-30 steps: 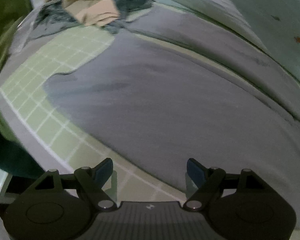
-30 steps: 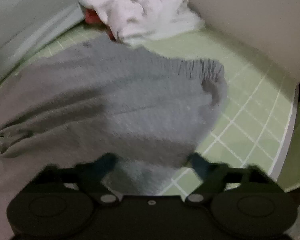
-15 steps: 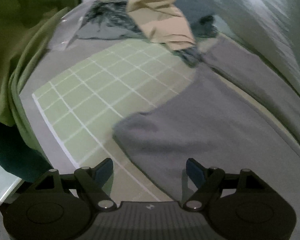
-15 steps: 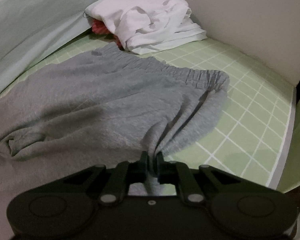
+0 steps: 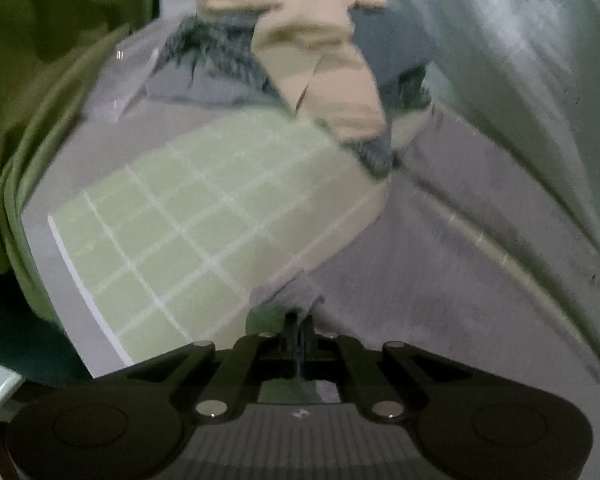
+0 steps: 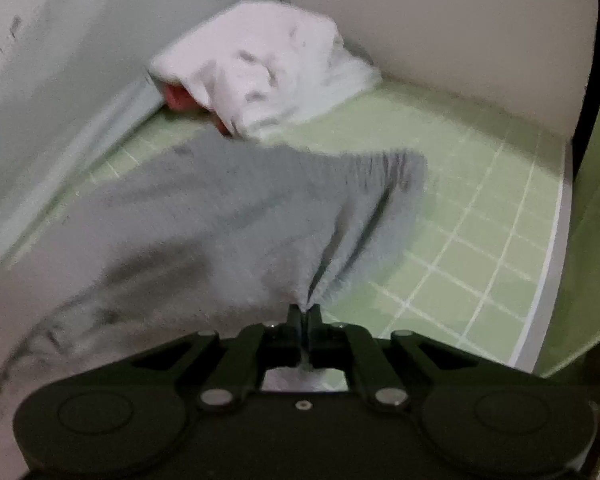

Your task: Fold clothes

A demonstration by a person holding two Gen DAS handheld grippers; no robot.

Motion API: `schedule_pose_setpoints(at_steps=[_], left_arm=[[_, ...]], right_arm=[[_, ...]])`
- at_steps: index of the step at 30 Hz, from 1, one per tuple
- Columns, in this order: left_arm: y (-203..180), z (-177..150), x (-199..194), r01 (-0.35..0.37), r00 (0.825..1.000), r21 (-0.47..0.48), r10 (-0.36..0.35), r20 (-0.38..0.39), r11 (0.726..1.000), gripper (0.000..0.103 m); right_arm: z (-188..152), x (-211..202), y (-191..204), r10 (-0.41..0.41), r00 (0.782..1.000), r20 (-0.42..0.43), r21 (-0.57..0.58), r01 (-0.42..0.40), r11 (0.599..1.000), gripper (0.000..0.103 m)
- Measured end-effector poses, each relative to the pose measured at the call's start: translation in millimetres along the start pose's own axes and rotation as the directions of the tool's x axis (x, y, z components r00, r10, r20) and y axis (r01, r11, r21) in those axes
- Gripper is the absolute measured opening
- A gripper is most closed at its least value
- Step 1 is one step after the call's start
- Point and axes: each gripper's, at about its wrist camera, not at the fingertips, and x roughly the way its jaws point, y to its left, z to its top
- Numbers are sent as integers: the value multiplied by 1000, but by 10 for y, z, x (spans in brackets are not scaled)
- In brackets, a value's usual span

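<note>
- We hold the grey trousers at two places, and they lie spread on the green grid mat that covers the surface.
- The right gripper has its jaws pressed together on a bunch of the grey cloth just below the gathered waistband; folds run from the pinch up toward that band, so this part seems a little lifted from the mat.
- The left gripper also has its jaws pressed together, on a grey corner of the garment that stands up right in front of them; we judge it is the end of a leg.
- The long axis of the trousers runs between our two grippers, from the waistband near the right edge of the mat to the leg end near the left edge. Each hand is at its own end, so we think the next move is to bring one end over to the other.
- Much is hard to read: both views are blurred, and neither shows the whole garment.
- The pile of beige and dark clothes at the far left corner, and the white garment at the far right corner, lie near the trousers.
</note>
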Motion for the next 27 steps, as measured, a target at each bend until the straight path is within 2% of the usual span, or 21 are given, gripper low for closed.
schedule_pose_setpoints(at_steps=[5,10,12,14,17,20,23,27], left_arm=[[-20,383,-418,0,992,-67,9,128,998,0],[-206,728,-832,-3,961,-108,33,276,994,0],[-303,814,-758,-39,957,-95,64,282,995,0],[-408,872,-673,-35,959,-111,64,275,993,0],[-632,933,-672,-32,950,-86,58,308,996,0],[-893,1005,-605,-72,939,-9,71,337,997,0],[-1068,1198,-440,-68,938,-15,69,341,998,0],[-1400,1523,-172,-55,936,-5,53,349,999,0]], right_arm=[[264,-310,-2,88,993,81,8,-89,996,2],[547,-652,108,193,968,162,18,-199,980,2],[583,-586,230,194,965,178,-47,-188,981,2],[620,-476,335,195,964,180,-85,-182,980,2],[707,-284,425,218,964,153,-40,-214,976,2],[829,-211,580,238,959,157,-32,-236,971,2],[951,-95,744,237,955,180,-41,-233,972,2],[1193,179,981,243,954,177,11,-249,969,2]])
